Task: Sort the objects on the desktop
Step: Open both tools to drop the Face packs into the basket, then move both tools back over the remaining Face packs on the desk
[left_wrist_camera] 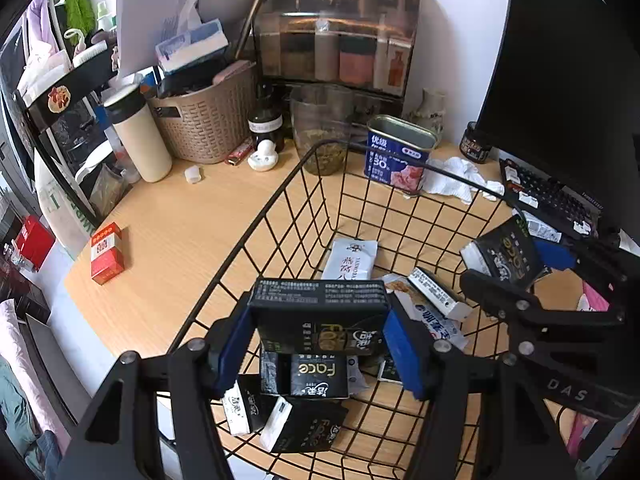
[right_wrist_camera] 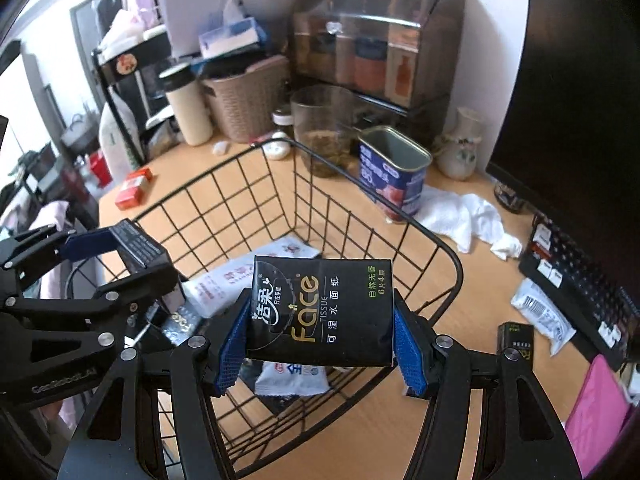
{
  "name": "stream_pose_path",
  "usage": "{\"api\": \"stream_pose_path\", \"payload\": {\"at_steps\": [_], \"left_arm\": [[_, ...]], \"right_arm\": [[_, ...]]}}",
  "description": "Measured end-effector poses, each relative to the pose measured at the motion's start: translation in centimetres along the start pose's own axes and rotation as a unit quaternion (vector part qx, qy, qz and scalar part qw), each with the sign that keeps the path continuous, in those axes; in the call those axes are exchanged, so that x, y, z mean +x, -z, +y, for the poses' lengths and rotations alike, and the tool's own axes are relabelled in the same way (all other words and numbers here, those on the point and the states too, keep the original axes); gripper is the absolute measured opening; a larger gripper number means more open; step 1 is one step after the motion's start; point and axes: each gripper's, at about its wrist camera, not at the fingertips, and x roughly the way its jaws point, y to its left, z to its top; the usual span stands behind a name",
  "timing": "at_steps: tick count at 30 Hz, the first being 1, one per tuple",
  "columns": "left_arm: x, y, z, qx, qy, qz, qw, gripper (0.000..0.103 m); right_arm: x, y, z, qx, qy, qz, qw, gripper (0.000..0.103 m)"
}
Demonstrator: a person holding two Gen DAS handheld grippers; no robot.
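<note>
Two black Face tissue packs hang over the black wire basket (left_wrist_camera: pixel 280 216), one in each gripper. The left gripper (left_wrist_camera: pixel 320 336) has its blue pads pressed on the sides of a glossy black pack (left_wrist_camera: pixel 320 312), back panel up, above the basket's near end. The right gripper (right_wrist_camera: pixel 320 336) clamps another black pack (right_wrist_camera: pixel 320 312), its gold lettering showing, over the basket's near rim.

Inside the basket, on its grid floor, lie more black tissue packs (left_wrist_camera: pixel 316 372) heaped at the near end, a white soft pouch (left_wrist_camera: pixel 352 260) towards the far side, and a white and blue sachet (left_wrist_camera: pixel 436 320) beside it.

Behind the basket on the pale wood desk (left_wrist_camera: pixel 180 240) stands an open blue tin (left_wrist_camera: pixel 396 156), rectangular with rounded corners, with a crumpled white cloth (left_wrist_camera: pixel 460 180) just beside it. A clear jar (left_wrist_camera: pixel 320 128) holds a greenish layer at its bottom. Towards the desk's back left corner sits a brown woven plastic basket (left_wrist_camera: pixel 208 120) stuffed with a tissue box and dark things, next to a cream tumbler (left_wrist_camera: pixel 136 132) with a black lid. A red carton (left_wrist_camera: pixel 106 252) lies near the left edge.
</note>
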Motion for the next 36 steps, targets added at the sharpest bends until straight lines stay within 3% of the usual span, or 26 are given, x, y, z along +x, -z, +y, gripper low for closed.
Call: {"api": "stream_pose_path", "payload": {"at_steps": [11, 20, 36], "left_arm": [[0.0, 0.1, -0.1, 0.003, -0.002, 0.002, 1.0000, 0.068], [-0.5, 0.1, -0.5, 0.017, -0.027, -0.012, 0.9994, 0.069], [-1.2, 0.2, -1.1, 0.022, -0.012, -0.011, 0.9996, 0.070]], "right_arm": [[-0.1, 0.0, 0.2, -0.002, -0.005, 0.001, 1.000, 0.062], [-0.6, 0.1, 0.7, -0.010, 0.012, -0.010, 1.000, 0.063], [-1.6, -0.1, 0.3, -0.004, 0.002, -0.017, 1.000, 0.063]]}}
